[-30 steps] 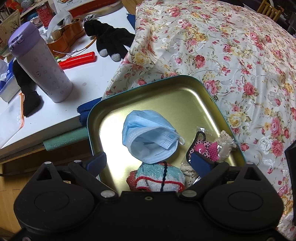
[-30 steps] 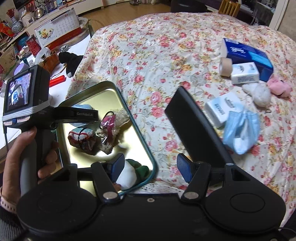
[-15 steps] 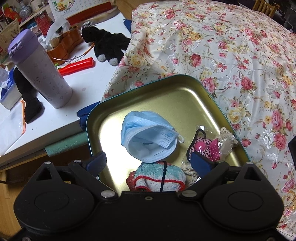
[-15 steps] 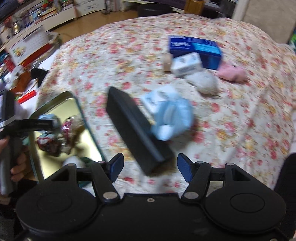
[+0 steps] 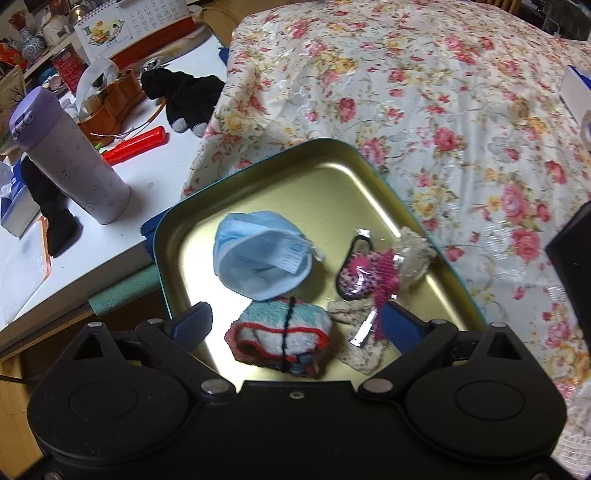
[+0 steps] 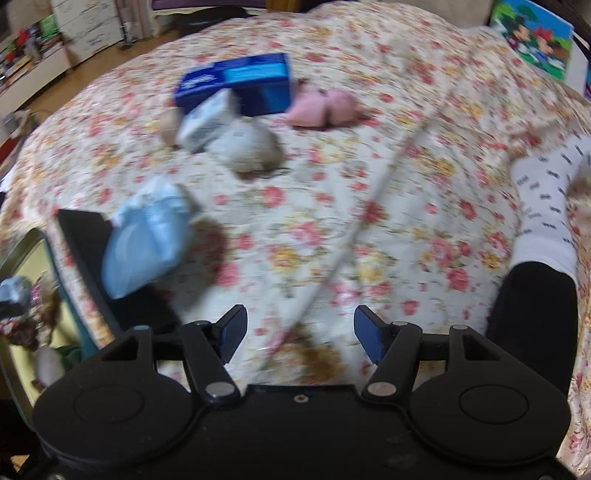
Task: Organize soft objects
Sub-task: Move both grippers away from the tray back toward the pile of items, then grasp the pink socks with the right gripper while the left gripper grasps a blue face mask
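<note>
While both grippers are empty with jaws spread wide, this looks like the reach between placements. The left gripper (image 5: 295, 325) hovers over the shallow gold metal tray with teal rim (image 5: 332, 162), which lies on the floral bedspread (image 5: 461, 110) at its edge. In the tray: a crumpled light-blue face mask (image 5: 258, 254), a rolled teal and red-trimmed terry cloth tied with black string (image 5: 280, 339), a pink leopard-print pouch in clear wrap (image 5: 356, 275) and a beige knitted piece (image 5: 415, 253).

The right gripper (image 6: 297, 334) points out over the bedspread, nothing between its fingers. Loose items well ahead of it: a second light-blue face mask (image 6: 147, 240) resting against a black rectangular block (image 6: 85, 236), a grey-white fuzzy lump (image 6: 247, 147), a pink plush piece (image 6: 325, 109), a white tissue pack (image 6: 207, 122) and a dark blue tissue box (image 6: 236, 83).

Next move, my guess: swing right gripper left onto the mask, close on a fold, carry to tray.

Writing: right view motion-blurred, box and pack labels unreadable. Left view shows a desk calendar (image 5: 129, 26), its print too small to read.
</note>
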{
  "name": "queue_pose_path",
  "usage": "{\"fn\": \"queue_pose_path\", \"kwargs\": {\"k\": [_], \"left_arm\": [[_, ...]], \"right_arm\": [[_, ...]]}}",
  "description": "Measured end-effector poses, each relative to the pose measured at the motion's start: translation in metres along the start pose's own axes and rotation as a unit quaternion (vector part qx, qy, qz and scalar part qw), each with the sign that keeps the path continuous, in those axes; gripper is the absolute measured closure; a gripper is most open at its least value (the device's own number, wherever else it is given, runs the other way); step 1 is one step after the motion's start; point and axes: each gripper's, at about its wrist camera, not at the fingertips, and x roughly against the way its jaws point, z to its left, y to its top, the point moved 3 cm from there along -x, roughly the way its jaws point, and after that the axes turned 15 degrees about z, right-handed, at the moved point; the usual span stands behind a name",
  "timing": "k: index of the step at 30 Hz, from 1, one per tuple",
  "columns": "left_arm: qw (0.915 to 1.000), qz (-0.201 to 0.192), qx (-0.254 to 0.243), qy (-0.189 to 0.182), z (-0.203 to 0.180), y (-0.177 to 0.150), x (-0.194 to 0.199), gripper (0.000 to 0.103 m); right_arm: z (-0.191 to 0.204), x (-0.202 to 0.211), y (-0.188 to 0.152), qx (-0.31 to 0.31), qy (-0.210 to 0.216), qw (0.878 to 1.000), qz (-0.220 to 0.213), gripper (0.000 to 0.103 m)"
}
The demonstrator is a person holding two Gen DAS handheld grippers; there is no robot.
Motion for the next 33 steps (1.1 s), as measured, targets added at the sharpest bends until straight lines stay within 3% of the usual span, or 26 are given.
{"fn": "queue_pose_path", "kwargs": {"k": [6, 17, 27, 33], "left_arm": [[0.9994, 0.0, -0.034, -0.011, -0.027, -0.007, 0.029, 0.008], [0.9922, -0.051, -0.108, -0.039, -0.09, 0.005, 0.099, 0.008], [0.9754, -0.076, -0.199, -0.056, -0.16, 0.006, 0.128, 0.008], [0.966, -0.073, -0.241, -0.057, -0.191, 0.005, 0.125, 0.008]], "right_arm": [[-0.033, -0.02, 0.018, -0.028, -0.007, 0.999, 0.015, 0.04], [-0.068, -0.039, 0.084, -0.075, -0.002, 0.997, 0.012, 0.04], [-0.072, -0.034, 0.159, -0.099, 0.021, 0.995, -0.014, 0.037], [-0.062, -0.04, 0.199, -0.105, 0.025, 0.994, -0.035, 0.027]]}}
